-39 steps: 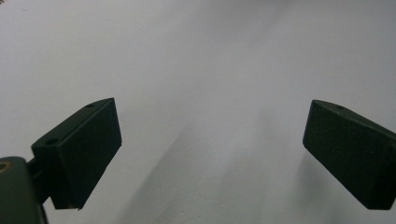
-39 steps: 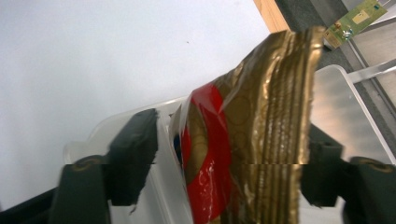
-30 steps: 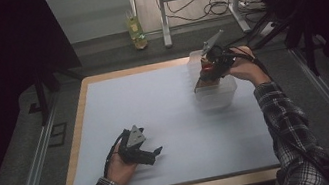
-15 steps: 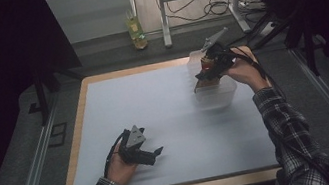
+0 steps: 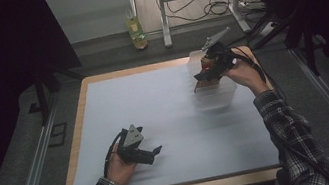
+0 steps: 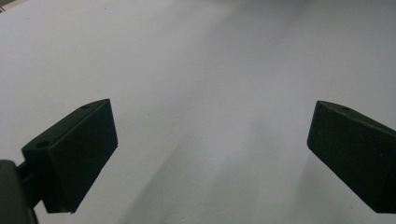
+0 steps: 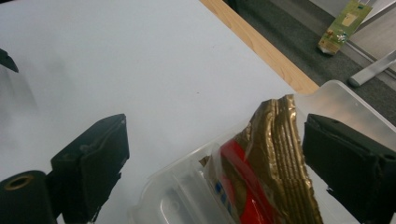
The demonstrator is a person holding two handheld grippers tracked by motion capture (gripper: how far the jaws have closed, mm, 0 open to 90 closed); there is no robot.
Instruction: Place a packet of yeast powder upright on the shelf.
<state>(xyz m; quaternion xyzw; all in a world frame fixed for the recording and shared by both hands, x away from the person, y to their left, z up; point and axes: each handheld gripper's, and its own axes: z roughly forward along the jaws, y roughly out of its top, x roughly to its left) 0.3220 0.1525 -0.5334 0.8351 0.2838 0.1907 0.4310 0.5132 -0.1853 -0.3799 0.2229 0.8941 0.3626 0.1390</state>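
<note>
You hold your right gripper [image 5: 205, 81] over the clear plastic box [image 5: 218, 97] that sits near the far right corner of the pale worktop [image 5: 155, 109]. The shiny gold and red snack packet [image 7: 261, 172] stands upright in that box, with its crinkled top edge poking up between the jaws. The jaws have just been opening, and now they stand wide apart. The packet is closer to one jaw, but neither seems to press on it, so I think you are letting it drop into the box. The box walls likely keep the packet standing up.

Your right arm reaches forward, and the hand tips the gripper down toward the box.

Your left gripper [image 5: 154, 152] rests low near the front left part of the worktop. Its jaws are wide open too, with nothing between them but the bare top. That hand just waits, out of the way.
</note>
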